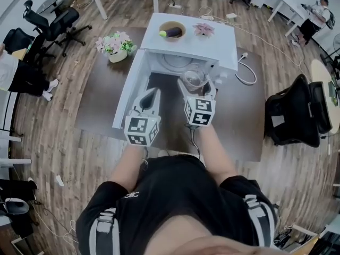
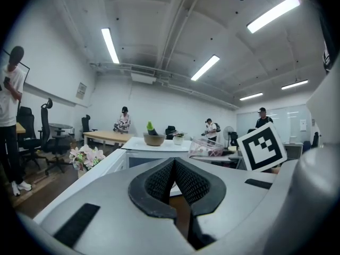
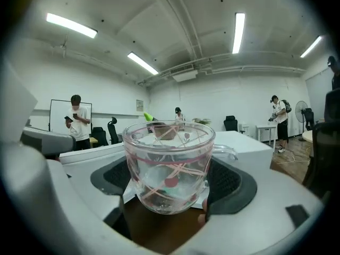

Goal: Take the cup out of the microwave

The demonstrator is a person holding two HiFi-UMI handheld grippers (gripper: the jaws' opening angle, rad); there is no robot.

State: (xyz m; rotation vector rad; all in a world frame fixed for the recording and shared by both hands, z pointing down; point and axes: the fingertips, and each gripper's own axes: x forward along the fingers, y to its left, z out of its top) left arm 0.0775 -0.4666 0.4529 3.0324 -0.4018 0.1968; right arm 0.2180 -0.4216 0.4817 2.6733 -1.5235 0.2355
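Observation:
A clear glass cup (image 3: 169,166) with pink line patterns and a handle on its right sits upright between the black pads of my right gripper (image 3: 171,180), which is shut on it. In the head view the cup (image 1: 194,77) hangs just in front of the white microwave (image 1: 223,47), whose door (image 1: 127,92) stands open to the left. My left gripper (image 1: 151,97) is beside the right one, over the dark table, with its jaws together and nothing between them. From the left gripper view the cup (image 2: 206,146) shows to the right, next to the right gripper's marker cube (image 2: 261,147).
On the microwave's top stand a bowl with a dark and green thing in it (image 1: 172,32) and a small pink flower (image 1: 204,29). A flower pot (image 1: 117,48) sits on the table's left. A white cable (image 1: 247,70) trails to the right. Office chairs (image 1: 297,113) and people stand around.

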